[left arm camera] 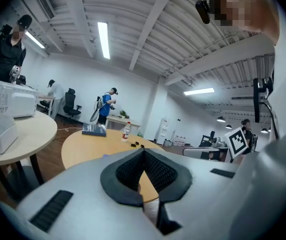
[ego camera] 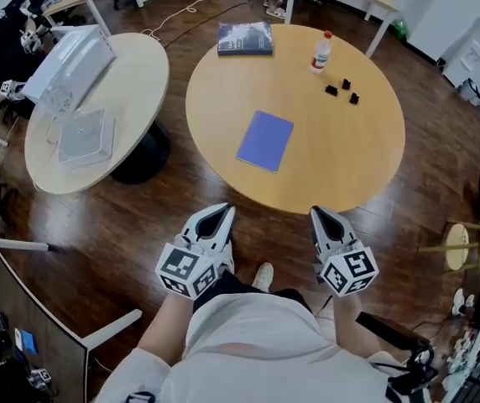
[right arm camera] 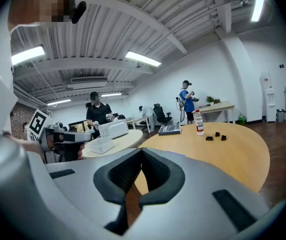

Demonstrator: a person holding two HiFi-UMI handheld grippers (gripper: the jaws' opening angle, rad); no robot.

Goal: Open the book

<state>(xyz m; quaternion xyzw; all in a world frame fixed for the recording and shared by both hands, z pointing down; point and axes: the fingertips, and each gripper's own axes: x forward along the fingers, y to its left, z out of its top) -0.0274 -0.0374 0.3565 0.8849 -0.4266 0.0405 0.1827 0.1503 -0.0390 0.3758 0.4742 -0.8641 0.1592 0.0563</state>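
A closed blue book lies flat near the middle of the round wooden table. My left gripper and right gripper hover side by side in front of the table's near edge, close to my body and well short of the book. On both, the jaws are pressed together with nothing between them. In the left gripper view my left gripper points over the table. The right gripper view shows my right gripper aimed across the same table.
At the table's far side lie a dark book, a plastic bottle and small black pieces. A second round table to the left carries a white box and a white tray. A stool stands at right. People stand in the background.
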